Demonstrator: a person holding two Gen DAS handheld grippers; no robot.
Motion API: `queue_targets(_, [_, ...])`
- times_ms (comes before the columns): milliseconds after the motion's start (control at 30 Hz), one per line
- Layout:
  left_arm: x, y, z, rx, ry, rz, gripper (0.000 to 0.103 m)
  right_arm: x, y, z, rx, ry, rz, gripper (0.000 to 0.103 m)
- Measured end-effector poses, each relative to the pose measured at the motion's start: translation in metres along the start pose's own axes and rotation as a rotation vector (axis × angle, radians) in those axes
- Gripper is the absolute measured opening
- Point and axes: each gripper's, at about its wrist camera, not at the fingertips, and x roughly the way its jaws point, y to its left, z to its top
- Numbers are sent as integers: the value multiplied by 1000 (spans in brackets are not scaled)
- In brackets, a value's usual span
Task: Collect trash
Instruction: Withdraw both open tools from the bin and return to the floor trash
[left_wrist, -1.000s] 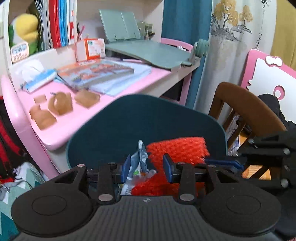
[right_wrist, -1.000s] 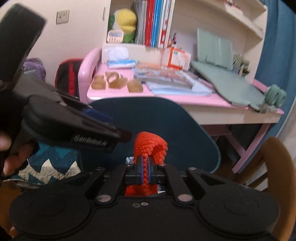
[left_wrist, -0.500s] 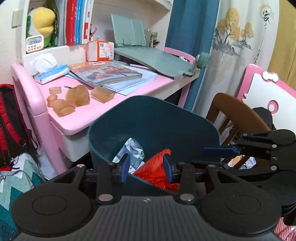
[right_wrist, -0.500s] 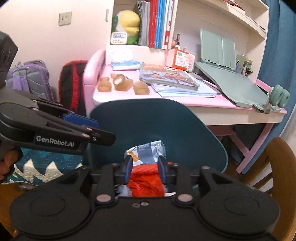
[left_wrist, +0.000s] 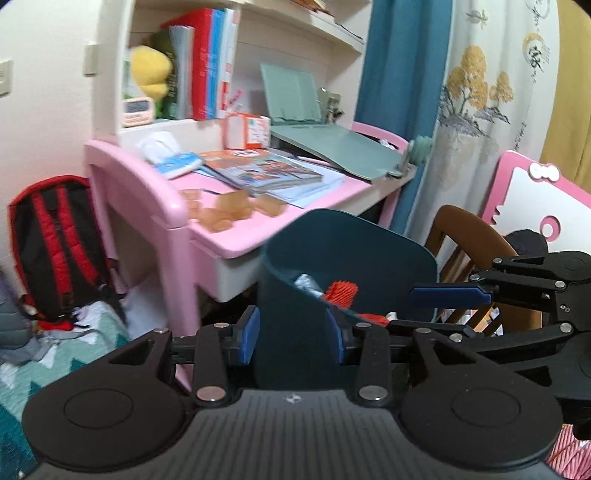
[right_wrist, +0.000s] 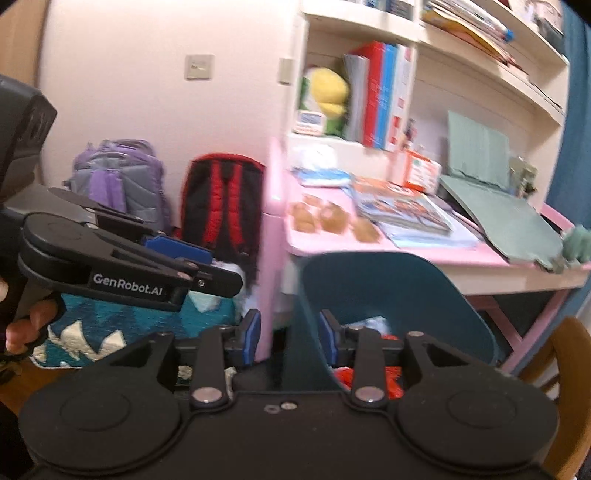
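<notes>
Teal bin (left_wrist: 343, 258) rim between parted right hand-held gripper (right_wrist: 290, 334) jaws, opening

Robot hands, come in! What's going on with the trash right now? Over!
Left gripper open, empty. Right gripper empty, jaws opening. Red mesh trash and crumpled wrapper in teal bin. Brown scraps on pink desk; nothing in the way.

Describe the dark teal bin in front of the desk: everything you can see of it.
The dark teal bin is a smooth, plastic-looking container with rounded corners and an open top, its back wall rising higher than the front rim. It stands upright on the floor just in front of the pink desk. Inside lie a red mesh net and a crumpled silvery wrapper. The base is hidden behind the grippers, and nothing clearly grips it.
</notes>
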Motion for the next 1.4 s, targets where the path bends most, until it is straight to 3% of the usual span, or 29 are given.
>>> queue_targets(167, [-39,32,-20,-17,-13,51,38,-1,34,6,-36,-15,62,36])
queue_targets(267, [-61,54,-37,-26,-16,96,46,4,63,9,-58,-13,114,43])
queue_targets(467, [-94,104,-79,-81,-1,159,49,42,129,-2,-84,27,277,47])
queue_targets(600, [-108,137,-115,-111,10,225,65,73,165,-15,-106,56,355,48])
queue_targets(700, [-113,163,-140,-142,24,255,68,97,189,-28,-102,90,403,49])
queue_targets(800, [-113,191,-167,-187,33,283,83,124,211,-42,-98,128,446,50])
queue_targets(967, [-102,236,-210,-266,65,318,84,170,246,-69,-114,184,469,50])
queue_targets(1100, [-86,278,-250,-336,100,353,100,212,269,-95,-141,237,496,51])
queue_targets(1233, [-63,319,-292,-415,177,368,100,256,294,-128,-199,292,509,51])
queue_targets(1400, [-25,362,-348,-425,307,376,100,321,320,-176,-263,435,518,51])
